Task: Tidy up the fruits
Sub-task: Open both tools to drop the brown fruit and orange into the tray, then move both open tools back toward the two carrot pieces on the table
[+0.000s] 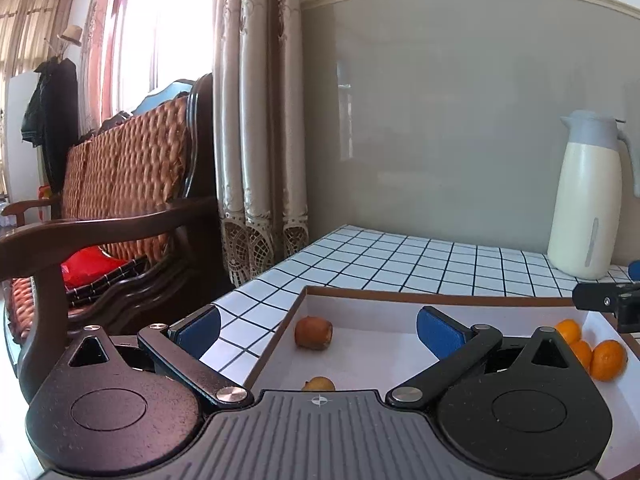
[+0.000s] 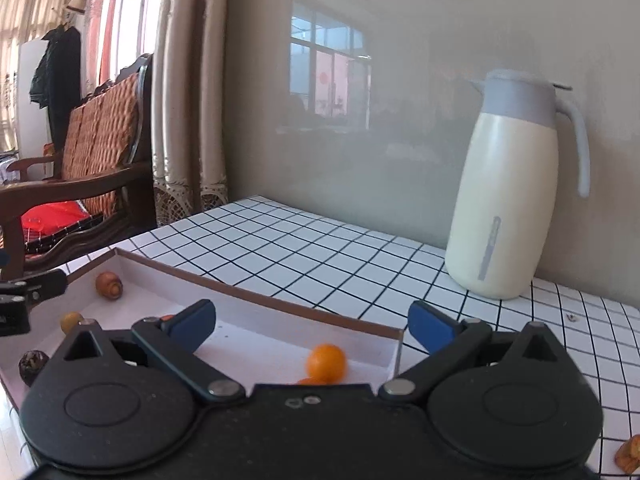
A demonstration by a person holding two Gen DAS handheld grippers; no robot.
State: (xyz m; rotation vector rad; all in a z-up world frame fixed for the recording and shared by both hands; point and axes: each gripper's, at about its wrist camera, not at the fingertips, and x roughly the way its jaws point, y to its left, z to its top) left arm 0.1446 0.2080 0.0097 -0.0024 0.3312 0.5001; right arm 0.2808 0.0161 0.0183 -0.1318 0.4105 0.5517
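Observation:
A shallow white tray with a brown rim (image 1: 400,295) (image 2: 260,300) lies on the checked tablecloth. In the left wrist view a brown fruit (image 1: 313,332) and a small yellow fruit (image 1: 319,383) lie at its left end, and three oranges (image 1: 608,360) at its right end. My left gripper (image 1: 319,330) is open over the left end, holding nothing. In the right wrist view my right gripper (image 2: 312,326) is open above an orange (image 2: 326,362) on the tray floor, its pads clear of it. A dark fruit (image 2: 31,362) sits at the tray's near left corner.
A cream jug with a grey lid (image 2: 508,200) (image 1: 586,200) stands at the back right by the wall. A wooden bench with woven cushions (image 1: 120,200) and curtains (image 1: 256,120) stand left of the table. A brown-orange piece (image 2: 630,456) lies on the cloth at the near right.

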